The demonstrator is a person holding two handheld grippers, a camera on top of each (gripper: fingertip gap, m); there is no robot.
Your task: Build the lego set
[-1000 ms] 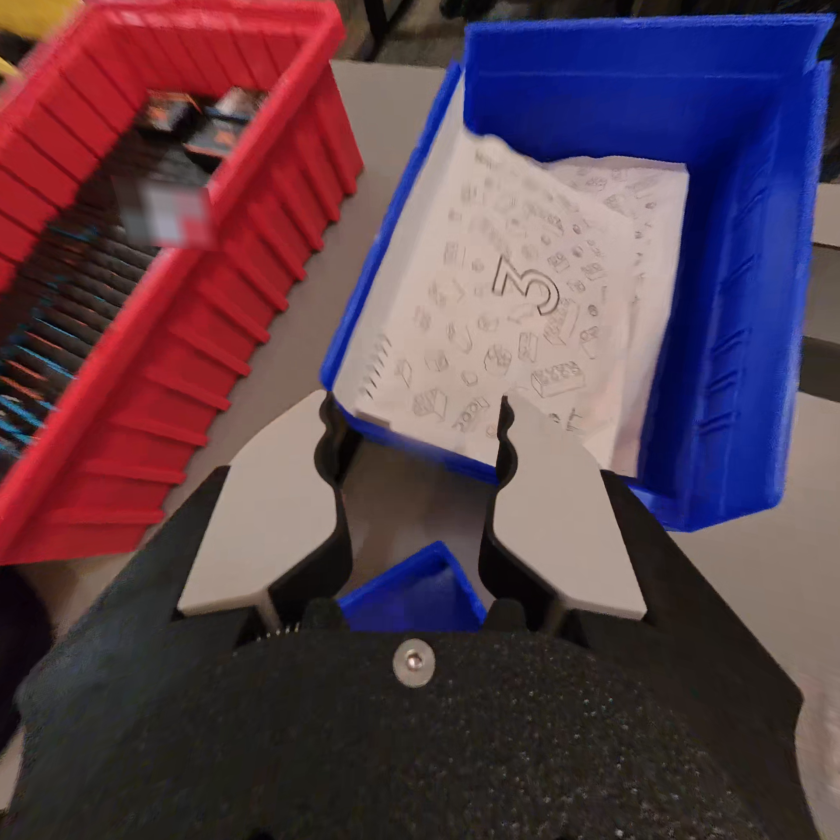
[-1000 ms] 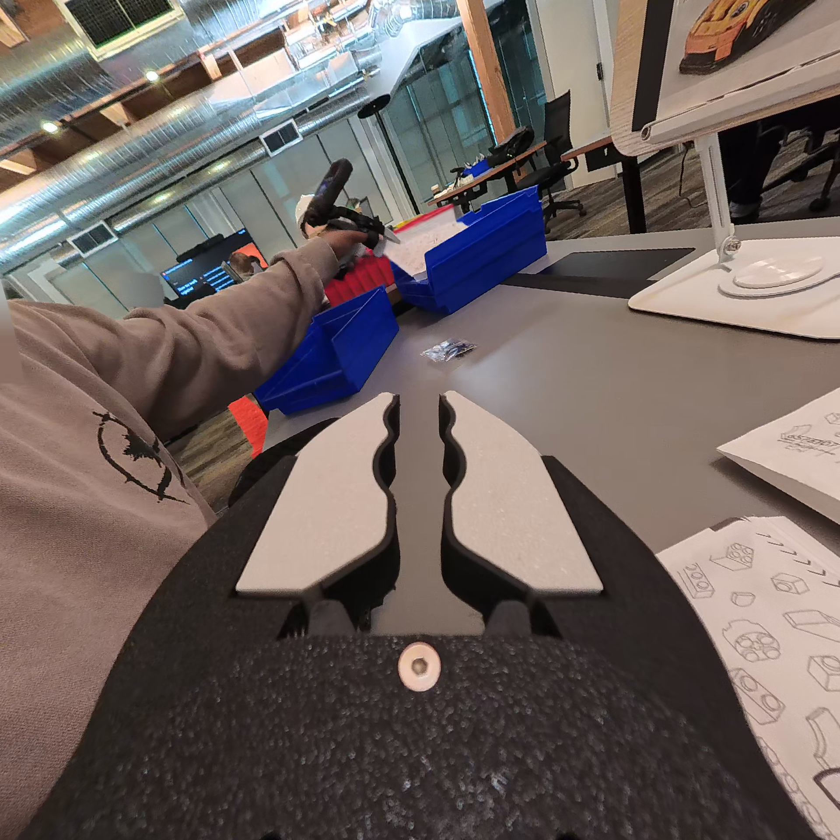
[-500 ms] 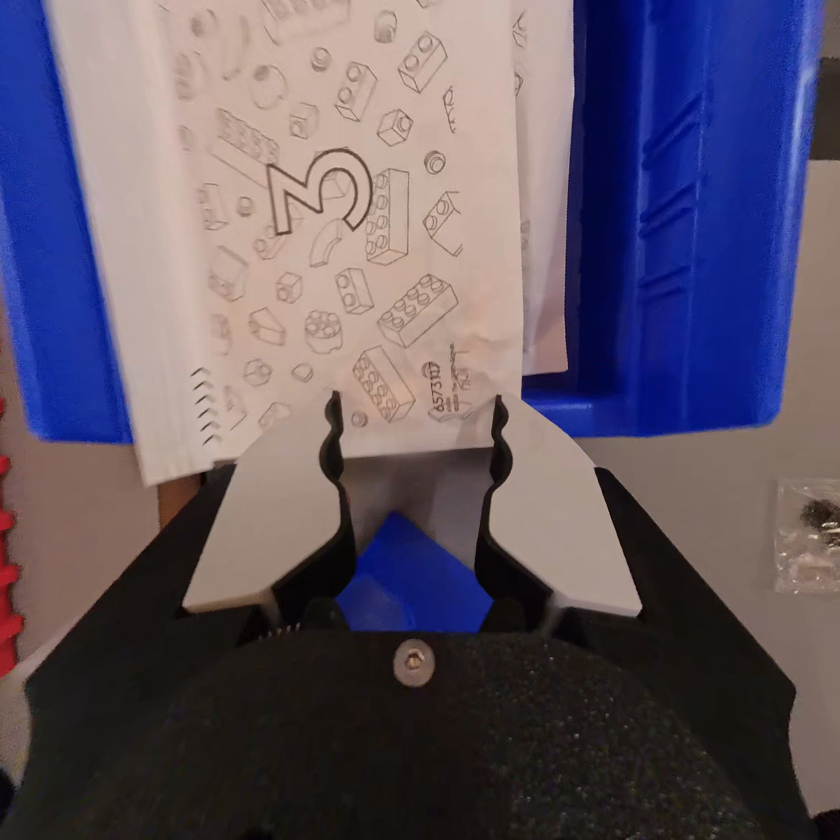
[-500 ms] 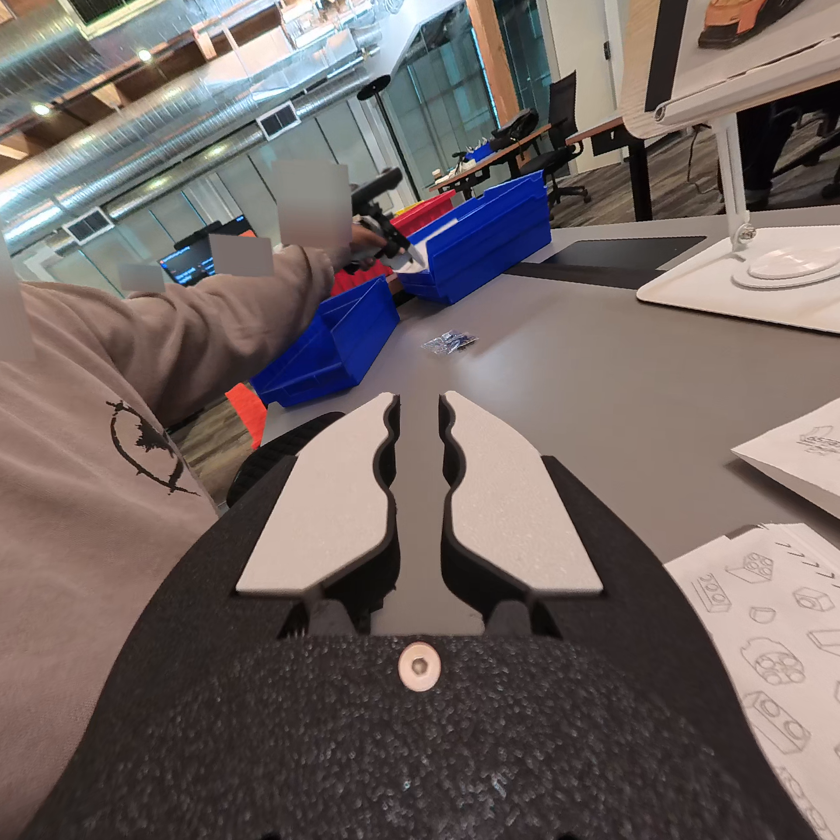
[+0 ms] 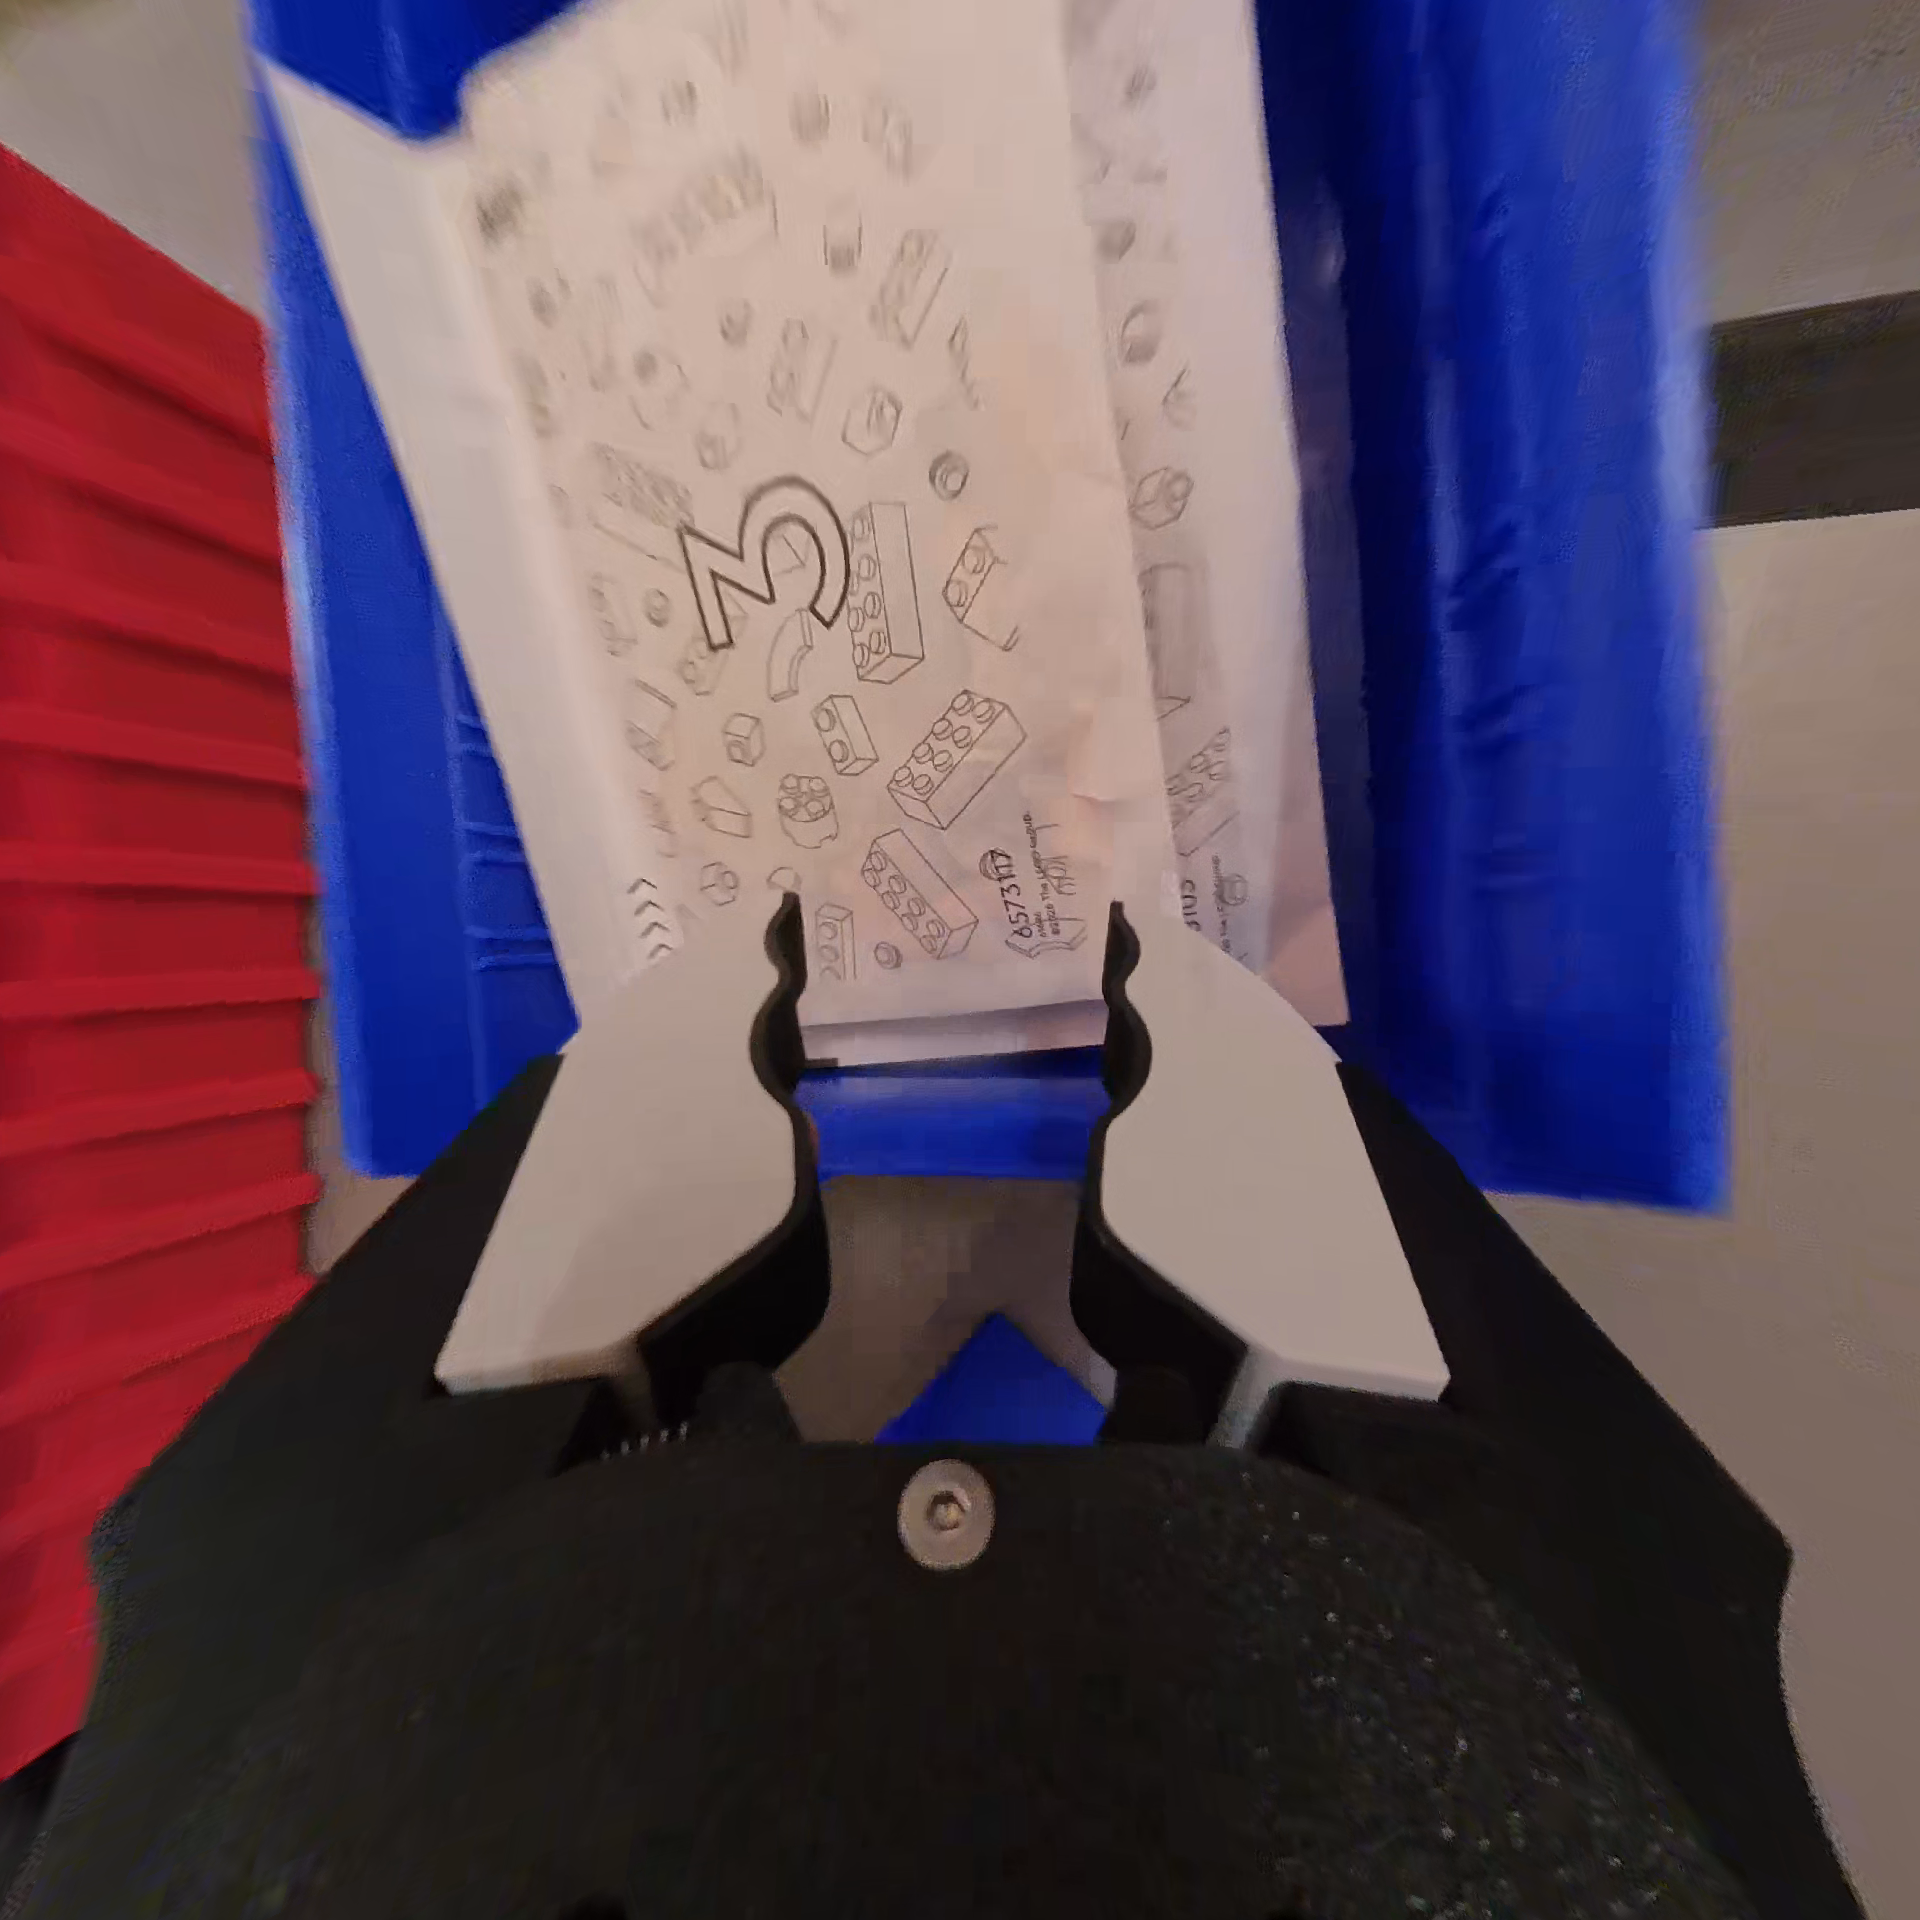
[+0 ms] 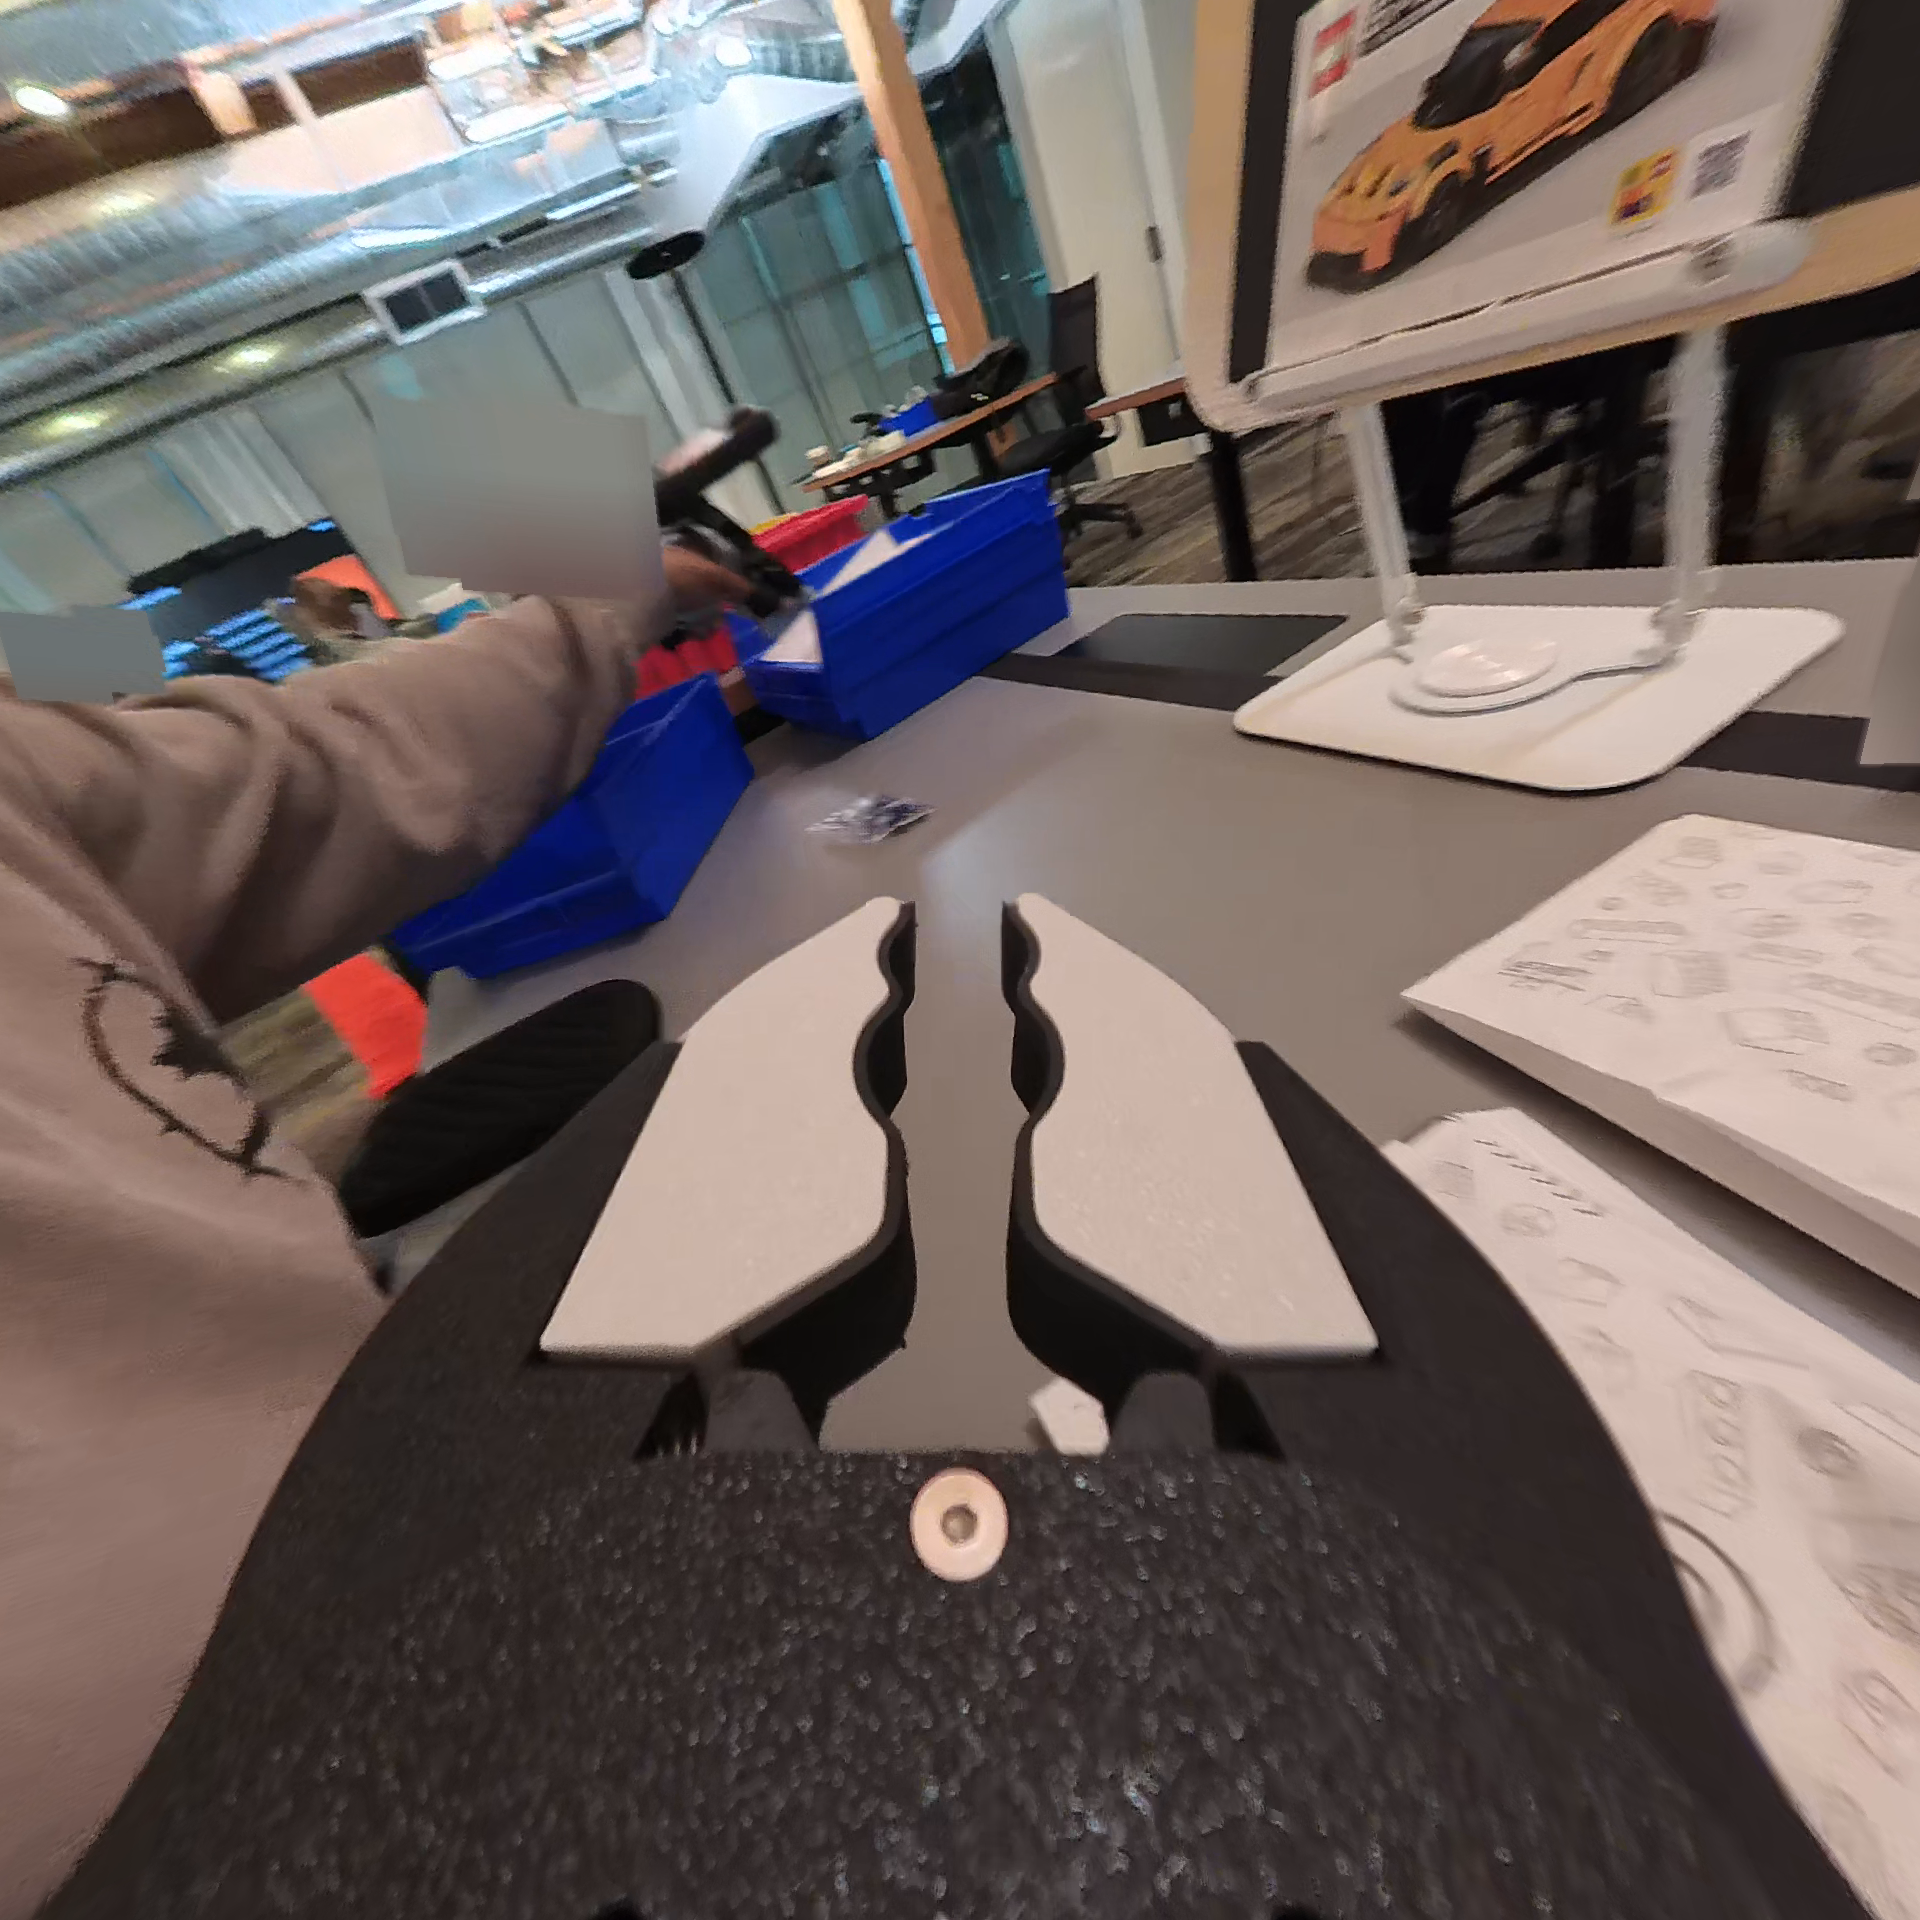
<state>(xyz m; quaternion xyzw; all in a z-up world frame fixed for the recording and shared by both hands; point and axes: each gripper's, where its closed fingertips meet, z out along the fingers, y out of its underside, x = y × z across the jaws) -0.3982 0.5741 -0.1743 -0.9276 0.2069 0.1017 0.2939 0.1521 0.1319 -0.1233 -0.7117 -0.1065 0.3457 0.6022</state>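
A white paper lego bag [image 5: 831, 582], printed with grey brick outlines and a large numeral, lies flat in a blue bin [image 5: 1475, 623], its near edge at the bin's 6 o'clock wall. A second white bag [image 5: 1184, 623] lies partly under it toward 3 o'clock. In the right wrist view, two more printed white bags lie on the grey table: one [image 6: 1704, 1018] at 3 o'clock, another [image 6: 1683, 1455] at 4 o'clock. A small clear packet [image 6: 871, 815] of dark pieces lies at 12 o'clock.
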